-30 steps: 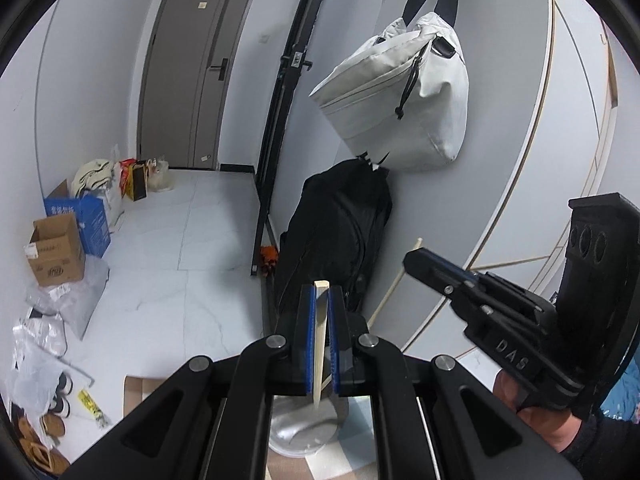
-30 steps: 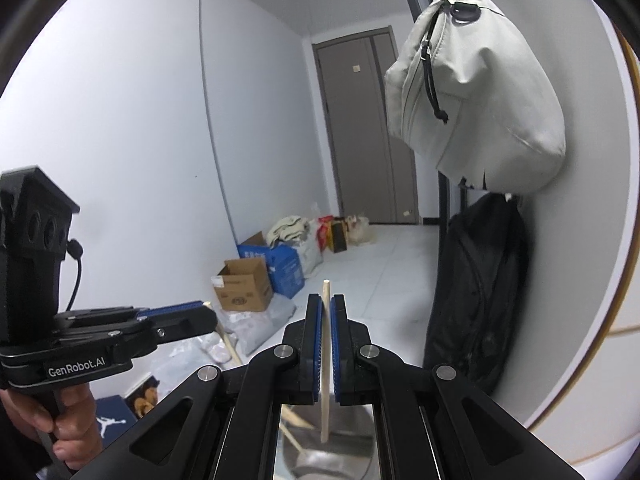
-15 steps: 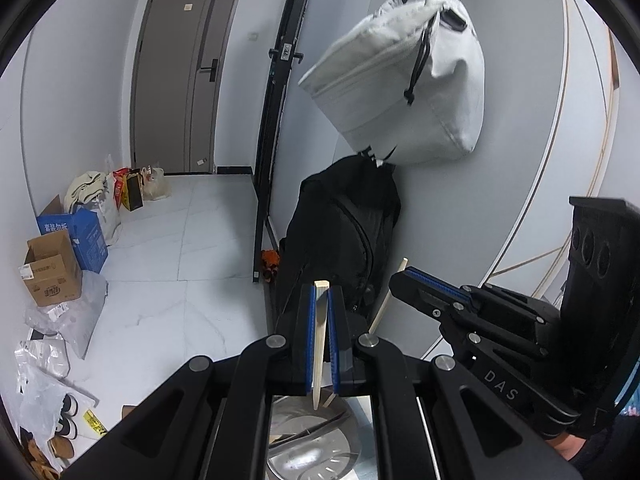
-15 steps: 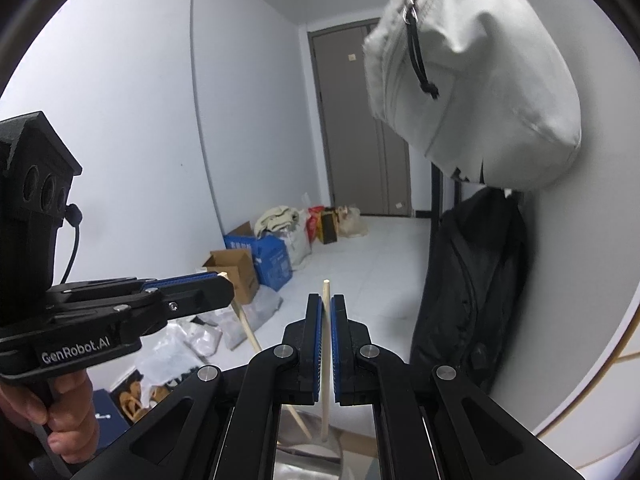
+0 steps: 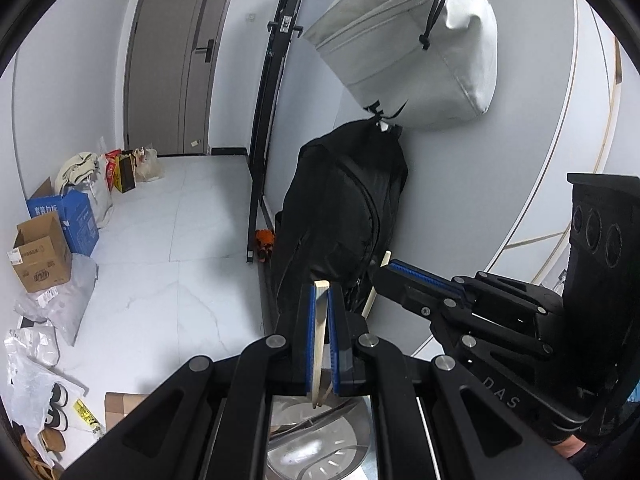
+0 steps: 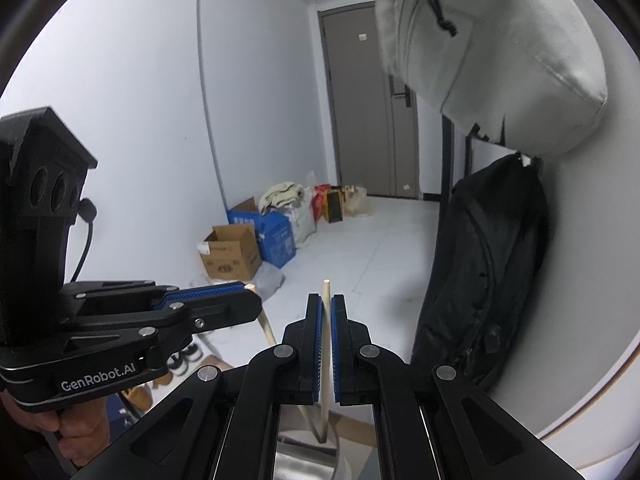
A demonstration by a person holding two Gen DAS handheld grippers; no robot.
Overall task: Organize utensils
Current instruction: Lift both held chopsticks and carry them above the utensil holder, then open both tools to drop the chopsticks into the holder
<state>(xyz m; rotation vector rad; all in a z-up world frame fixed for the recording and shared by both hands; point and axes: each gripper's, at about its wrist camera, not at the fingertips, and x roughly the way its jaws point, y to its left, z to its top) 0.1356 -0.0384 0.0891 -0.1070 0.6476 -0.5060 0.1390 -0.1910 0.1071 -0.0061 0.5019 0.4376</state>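
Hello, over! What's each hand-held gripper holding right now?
Left hand-held gripper shut on a square chopstick. Right hand-held gripper shut on a round chopstick. Both tips over the metal holder. Nothing in the way.

Left gripper [image 5: 319,300] and right gripper [image 6: 327,312]: both lower than a second ago and tipped further downward. Metal container [image 5: 320,444]: formerly a sliver at the bottom edge of the left wrist view, now showing much more of its round rim and inside. Chopstick tips: the left chopstick [image 5: 319,344] and right chopstick [image 6: 326,360] now reach down into its mouth.
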